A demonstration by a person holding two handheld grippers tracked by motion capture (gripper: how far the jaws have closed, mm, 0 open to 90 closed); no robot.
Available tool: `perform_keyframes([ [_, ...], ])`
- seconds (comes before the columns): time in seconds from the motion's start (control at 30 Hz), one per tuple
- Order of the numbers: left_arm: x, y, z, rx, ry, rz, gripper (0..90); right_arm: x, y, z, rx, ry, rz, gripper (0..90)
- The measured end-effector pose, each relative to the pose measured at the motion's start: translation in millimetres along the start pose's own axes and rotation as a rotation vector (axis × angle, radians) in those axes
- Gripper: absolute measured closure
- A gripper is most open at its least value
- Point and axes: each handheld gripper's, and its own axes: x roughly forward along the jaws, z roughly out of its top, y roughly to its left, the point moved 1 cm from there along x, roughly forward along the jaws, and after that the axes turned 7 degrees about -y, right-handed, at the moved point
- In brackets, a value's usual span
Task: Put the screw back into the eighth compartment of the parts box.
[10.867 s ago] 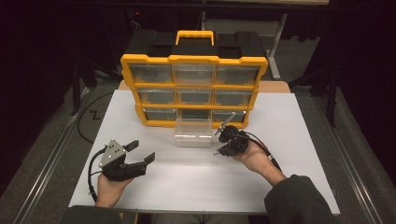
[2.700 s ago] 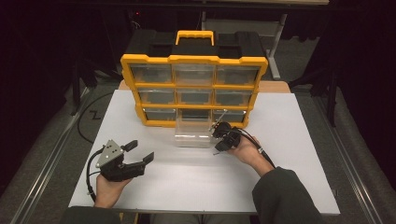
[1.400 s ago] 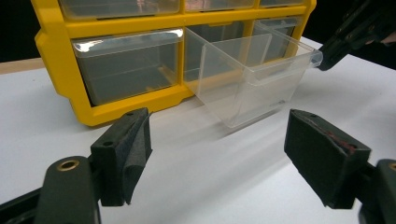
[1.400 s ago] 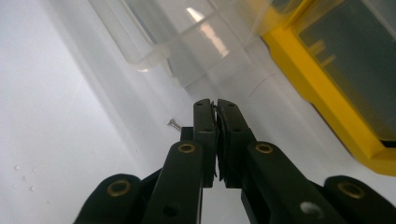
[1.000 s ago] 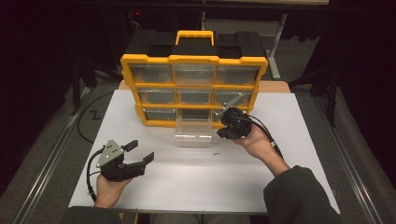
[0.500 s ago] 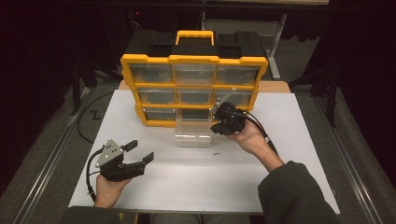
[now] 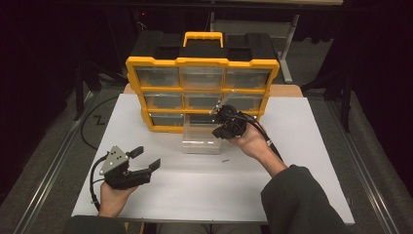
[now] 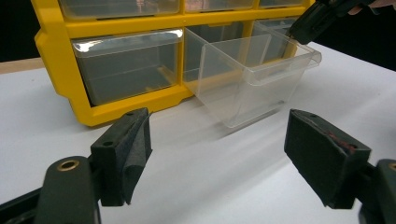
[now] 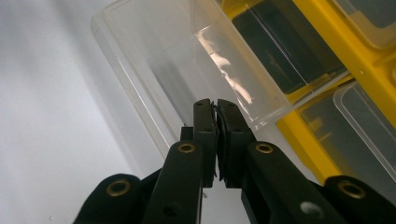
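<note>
Right claw (image 7: 220,127) shifted left over clear drawer (image 7: 200,140), jaws together

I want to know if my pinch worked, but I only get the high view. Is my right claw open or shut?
Observer: Shut. In the right gripper view, the right claw has its jaws pressed together, pointing at the clear drawer. I cannot tell if anything is pinched.
Operator: Is there stuff in the drawer?
Observer: The left gripper view looks through its side, and it seems empty.
Operator: What about my left claw?
Observer: The left gripper view shows the left claw wide open, with just the white table between its jaws.
</note>
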Motion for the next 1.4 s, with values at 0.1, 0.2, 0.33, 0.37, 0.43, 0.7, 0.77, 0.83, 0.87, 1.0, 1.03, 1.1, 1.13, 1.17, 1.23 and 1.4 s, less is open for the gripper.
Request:
perform_keyframes([
  [0.1, -0.1, -0.1, 0.1, 0.001, 0.000, -0.001, 23.3, 3.4, 0.2, 2.3, 0.004, 0.011, -0.002, 89.3],
  [0.2, -0.1, -0.2, 0.1, 0.001, 0.000, -0.002, 23.3, 6.5, 0.7, 4.0, -0.006, 0.019, 0.000, 89.3],
  [0.33, -0.1, -0.5, 0.2, -0.003, -0.004, -0.001, 23.3, 12.0, 0.7, 6.2, -0.006, 0.029, 0.005, 89.2],
  [0.37, -0.1, -0.5, 0.2, -0.003, -0.004, -0.001, 23.3, 13.4, 1.0, 6.9, 0.000, 0.037, 0.004, 89.2],
  [0.43, -0.1, -0.3, 0.2, -0.003, -0.004, -0.002, 23.3, 15.7, 1.3, 7.4, -0.001, 0.041, 0.004, 89.0],
  [0.7, -0.2, -0.1, 0.2, 0.001, 0.002, -0.003, 23.4, 23.9, 2.9, 9.8, -0.021, 0.066, 0.000, 88.8],
  [0.77, -0.2, -0.1, 0.2, 0.001, 0.002, -0.003, 23.4, 24.5, 2.3, 9.5, -0.014, 0.071, -0.002, 88.8],
  [0.83, -0.3, -0.1, 0.2, 0.001, 0.002, -0.004, 23.4, 25.0, 1.5, 9.1, -0.010, 0.076, -0.002, 88.7],
  [0.87, -0.3, -0.2, 0.2, 0.001, 0.002, -0.004, 23.4, 24.9, 1.3, 9.0, -0.007, 0.079, -0.001, 88.6],
  [1.0, -0.2, -0.3, 0.2, 0.002, 0.003, -0.004, 23.5, 23.4, 1.6, 9.3, -0.005, 0.065, -0.010, 83.8],
  [1.03, -0.2, -0.3, 0.2, 0.002, 0.004, -0.004, 23.5, 22.5, 2.4, 9.4, 0.001, 0.057, -0.013, 83.6],
  [1.1, -0.3, -0.3, 0.2, 0.003, 0.004, -0.004, 23.5, 20.5, 3.1, 9.6, 0.001, 0.050, -0.015, 82.8],
  [1.13, -0.3, -0.3, 0.2, 0.003, 0.003, -0.004, 23.5, 19.2, 3.3, 9.6, 0.002, 0.051, -0.013, 82.6],
  [1.17, -0.4, -0.3, 0.3, 0.002, 0.003, -0.004, 23.5, 18.2, 3.5, 9.2, 0.003, 0.043, -0.015, 82.2],
  [1.23, -0.3, -0.4, 0.3, -0.003, -0.002, -0.004, 23.5, 16.2, 3.1, 8.6, 0.004, 0.035, -0.014, 81.5],
  [1.4, -0.3, -0.5, 0.3, -0.002, -0.002, -0.004, 23.5, 6.1, 1.0, 7.1, 0.009, 0.014, -0.022, 76.1],
])
